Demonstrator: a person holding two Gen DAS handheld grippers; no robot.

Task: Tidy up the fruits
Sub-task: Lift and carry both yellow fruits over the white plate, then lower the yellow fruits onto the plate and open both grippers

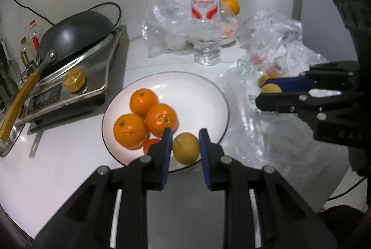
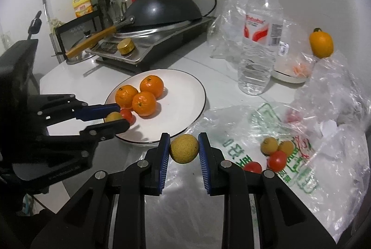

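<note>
The left claw (image 1: 185,140) is closed on a small yellow-brown fruit (image 1: 186,148), its blue pads pressing the fruit from both sides. The fruit hangs over the near part of the white plate (image 1: 199,95), just inside the dark rim. Whether it touches the plate cannot be told. Just left of the claw a red tomato (image 1: 151,144) lies on the plate, half hidden by the left finger. Behind it three oranges (image 1: 143,101) sit bunched together, touching. The far and right parts of the plate are bare.

The right claw (image 2: 183,147) is likewise closed on a second yellow-brown fruit, rough-skinned (image 2: 184,148), gripped between its pads. It is held beside the plate's near rim, over the edge of a printed plastic bag (image 2: 289,160) spread flat on the table. On that bag, to the right of the claw, lie two more yellow-brown fruits (image 2: 269,145) and two tomatoes (image 2: 277,160), close together.

From the right wrist the left claw is seen reaching in from the left over the plate's near-left rim, well apart from the right claw.

Beyond the plate stands a water bottle (image 2: 259,40) with crumpled clear bags (image 2: 336,91) behind and beside it. A yellow pepper (image 2: 321,42) rests at the far right near a small dish (image 2: 289,77). At the far left a stove (image 2: 157,42) carries an upturned wok (image 2: 162,7), its edge near the plate's far rim. White table (image 1: 58,179) lies open to the left of the plate.
</note>
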